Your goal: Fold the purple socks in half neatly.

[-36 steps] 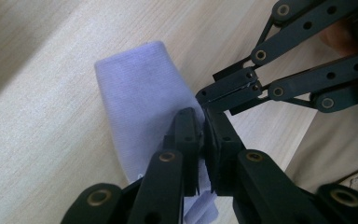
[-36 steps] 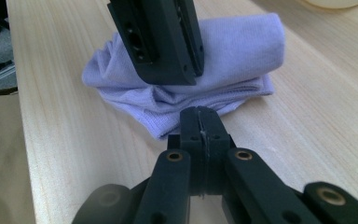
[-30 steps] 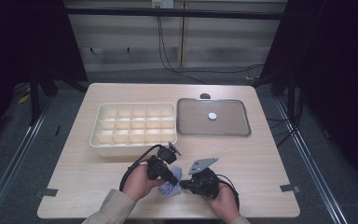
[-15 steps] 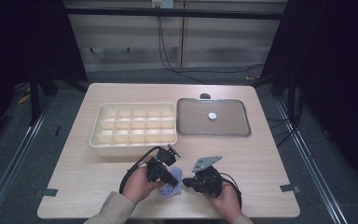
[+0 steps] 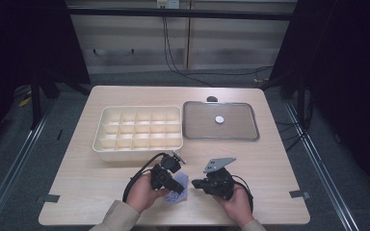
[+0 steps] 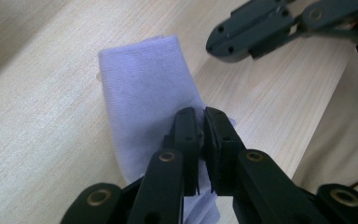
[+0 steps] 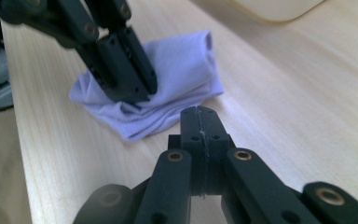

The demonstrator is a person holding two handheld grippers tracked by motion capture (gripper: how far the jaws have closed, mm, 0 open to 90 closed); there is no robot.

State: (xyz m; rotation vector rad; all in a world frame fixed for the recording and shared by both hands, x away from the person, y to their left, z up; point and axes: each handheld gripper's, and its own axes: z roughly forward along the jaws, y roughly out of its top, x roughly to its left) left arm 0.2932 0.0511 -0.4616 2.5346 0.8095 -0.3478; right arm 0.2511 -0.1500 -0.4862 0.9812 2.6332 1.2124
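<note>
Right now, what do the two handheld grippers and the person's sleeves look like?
Both the left gripper and the right gripper are black, two-jaw linkage tools with brass-coloured pivot pins and blocky flat black pads. A black cable loops from the left one; another trails behind the right. The right one carries a grey three-cornered plate on top. The person wears beige long sleeves.

Even overhead light is falling on the table (image 5: 270,163) in the high view, while the surroundings are sinking into near-black. In both gripper views the near jaws are blurring, and pale glare is washing the wood. Shadows are lying soft, perhaps from diffuse lamps above.
</note>
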